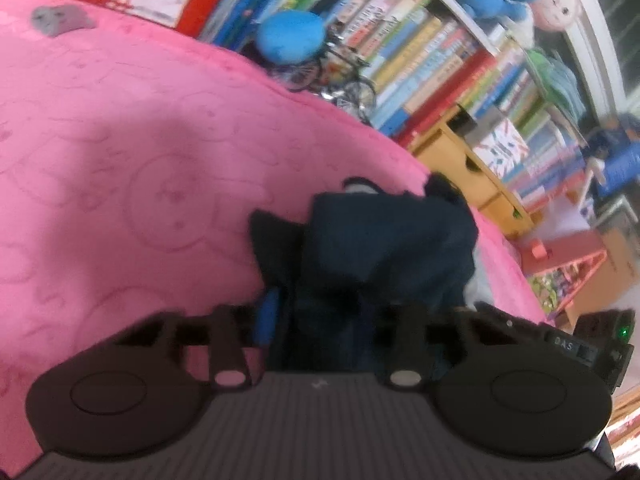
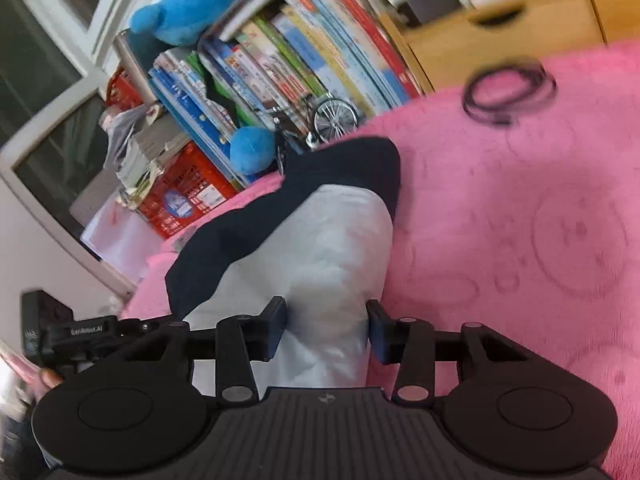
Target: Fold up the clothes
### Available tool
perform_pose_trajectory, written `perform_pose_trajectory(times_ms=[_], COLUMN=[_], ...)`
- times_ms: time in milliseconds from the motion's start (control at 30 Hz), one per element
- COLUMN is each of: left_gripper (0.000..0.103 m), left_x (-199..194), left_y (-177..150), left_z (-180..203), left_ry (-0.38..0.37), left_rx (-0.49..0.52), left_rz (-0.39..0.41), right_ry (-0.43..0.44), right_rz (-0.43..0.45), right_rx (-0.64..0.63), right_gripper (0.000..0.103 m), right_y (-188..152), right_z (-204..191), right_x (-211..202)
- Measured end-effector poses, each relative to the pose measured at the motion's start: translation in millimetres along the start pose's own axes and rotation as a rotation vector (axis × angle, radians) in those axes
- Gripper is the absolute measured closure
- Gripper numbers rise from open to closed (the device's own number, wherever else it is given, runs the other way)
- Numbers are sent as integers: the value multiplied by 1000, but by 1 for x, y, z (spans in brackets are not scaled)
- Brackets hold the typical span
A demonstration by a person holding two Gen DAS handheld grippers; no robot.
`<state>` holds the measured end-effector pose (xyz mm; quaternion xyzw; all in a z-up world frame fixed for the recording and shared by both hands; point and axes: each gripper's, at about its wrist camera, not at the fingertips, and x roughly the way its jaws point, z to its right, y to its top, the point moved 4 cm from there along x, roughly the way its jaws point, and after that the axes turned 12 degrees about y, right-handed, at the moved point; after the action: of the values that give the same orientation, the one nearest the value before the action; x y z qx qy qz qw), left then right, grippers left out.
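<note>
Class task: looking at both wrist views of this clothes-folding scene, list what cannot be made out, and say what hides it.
- Left wrist view: left gripper fingertips, buried in the dark garment.
- Right wrist view: whether the right gripper pads press the pale fabric; unclear.
- Both views: book titles, blurred.
- Garment type: bunched, unclear.

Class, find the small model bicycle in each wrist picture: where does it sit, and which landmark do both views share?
Left wrist view: the model bicycle stands upper centre, at the far edge of the pink blanket, right of a blue plush ball.
Right wrist view: the model bicycle stands upper centre, right of the blue plush ball.
Shared landmark: the row of books behind it.
</note>
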<state>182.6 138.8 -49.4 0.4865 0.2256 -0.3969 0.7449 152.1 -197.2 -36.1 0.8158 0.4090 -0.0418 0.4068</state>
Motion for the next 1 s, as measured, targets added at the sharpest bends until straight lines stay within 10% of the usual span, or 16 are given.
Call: perform_pose_trajectory(times_ms=[233,400,533,633,700,833,1000], left_gripper=[71,72,72,69,68,68,63], left_x=[21,37,-3,-22,-28,-47,-75], left_y=[50,51,37,20,10,-1,-17], left_z=[34,30,43,76,86,78,58], left_ry=[-90,199,324,311,293,302,316], left_rx=[43,144,262,395,427,444,475], left_rz=[82,157,375,455,459,450,422], right_ry=[-30,-234,-406,-778,-829,-759,-187], right_rz=[79,24,38,105,86,-57,-215], right_rx=[-6,-96,-338,-798,-997,-1111,-1140], right_gripper=[65,52,44,42,32,39,39], right_y=[48,59,33,6,-9,-36,-88], right_z=[5,19,-10,-56,-81,-123,-194], right_x=[-9,7,2,22,43,94,96])
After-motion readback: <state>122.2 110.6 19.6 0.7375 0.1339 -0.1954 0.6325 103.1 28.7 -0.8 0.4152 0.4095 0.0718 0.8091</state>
